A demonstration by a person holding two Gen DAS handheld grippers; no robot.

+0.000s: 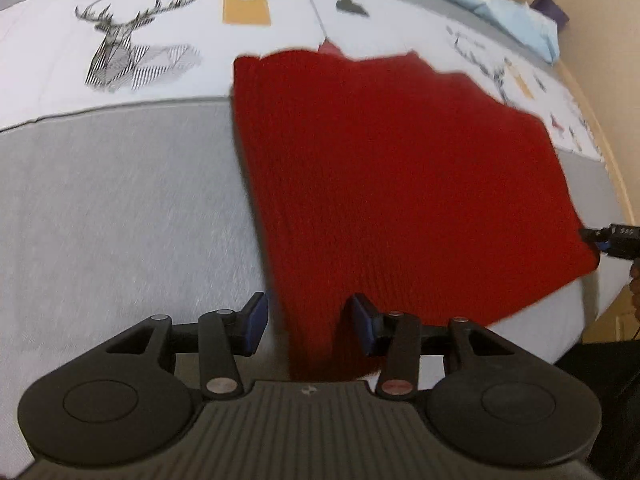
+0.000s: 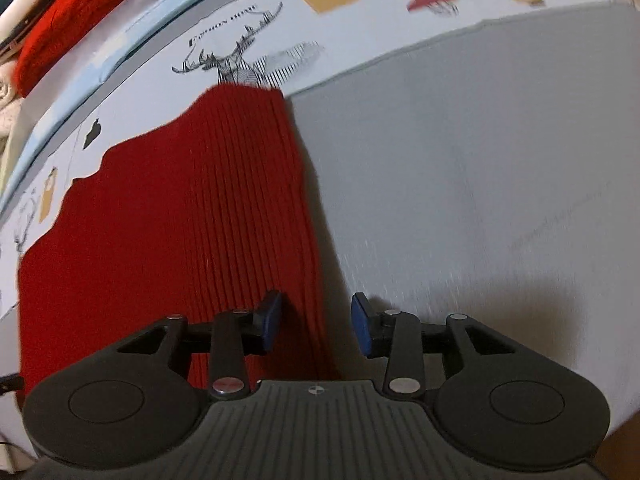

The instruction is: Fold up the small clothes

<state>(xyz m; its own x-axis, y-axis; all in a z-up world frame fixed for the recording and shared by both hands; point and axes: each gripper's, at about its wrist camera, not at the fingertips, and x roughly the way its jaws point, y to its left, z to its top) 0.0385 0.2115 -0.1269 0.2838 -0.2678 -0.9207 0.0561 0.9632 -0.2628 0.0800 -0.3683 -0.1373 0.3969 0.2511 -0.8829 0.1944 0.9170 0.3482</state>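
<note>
A red ribbed knit garment point(image 1: 392, 168) lies spread flat on the bed; it also shows in the right wrist view point(image 2: 180, 216). My left gripper point(image 1: 306, 326) is open, its blue pads either side of the garment's near left corner, low over it. My right gripper point(image 2: 316, 322) is open over the garment's near right edge, its left pad above the cloth and its right pad above the sheet. The right gripper's tip shows in the left wrist view point(image 1: 608, 240) at the garment's right corner.
The bed has a grey sheet point(image 1: 120, 216) and a white cover printed with deer and lamps point(image 1: 132, 52). A light blue pillow point(image 1: 516, 16) lies at the head. Another red garment point(image 2: 60, 20) lies on a pile beyond the bed. The bed's edge point(image 1: 580, 332) is at the right.
</note>
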